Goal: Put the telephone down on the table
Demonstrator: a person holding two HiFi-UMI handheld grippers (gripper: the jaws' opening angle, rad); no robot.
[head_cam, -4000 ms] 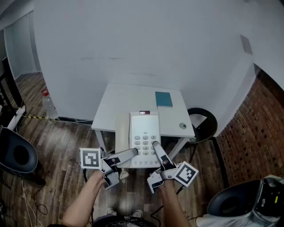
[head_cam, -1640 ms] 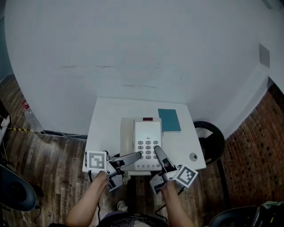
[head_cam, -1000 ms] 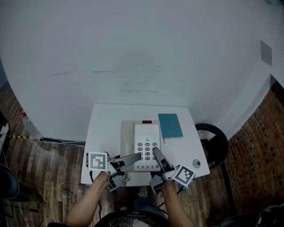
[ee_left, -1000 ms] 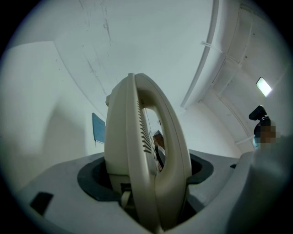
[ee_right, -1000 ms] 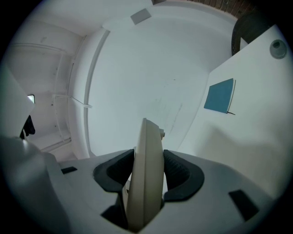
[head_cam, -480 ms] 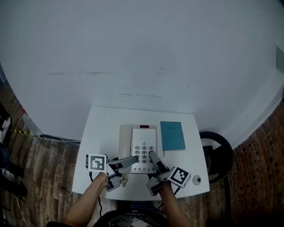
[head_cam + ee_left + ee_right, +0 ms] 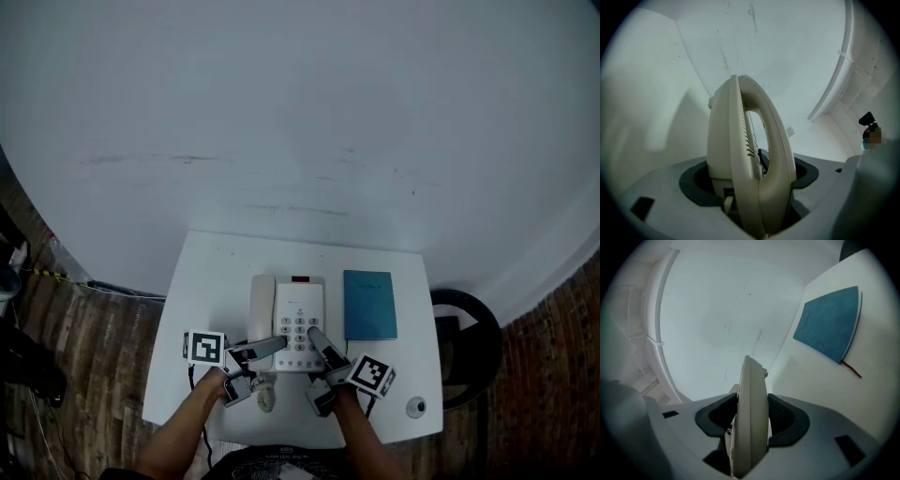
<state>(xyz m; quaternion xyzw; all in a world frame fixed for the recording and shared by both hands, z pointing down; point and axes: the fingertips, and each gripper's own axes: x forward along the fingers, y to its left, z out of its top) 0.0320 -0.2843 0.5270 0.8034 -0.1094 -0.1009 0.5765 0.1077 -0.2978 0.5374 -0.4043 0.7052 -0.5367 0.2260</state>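
Telephone (image 7: 298, 323) now lies further in over the bench (image 7: 211, 281) than a second ago. Left tool (image 7: 272, 347) clamps its handset side and right tool (image 7: 319, 342) its keypad side. Judgement: lower level, let go only once the base bears. Right gripper view alone shows the blue notebook (image 7: 829, 324) to that tool's right; no view confirms bench contact.

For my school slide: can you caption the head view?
The left gripper and right gripper clamp a cream telephone at a white table, teal notebook beside it.
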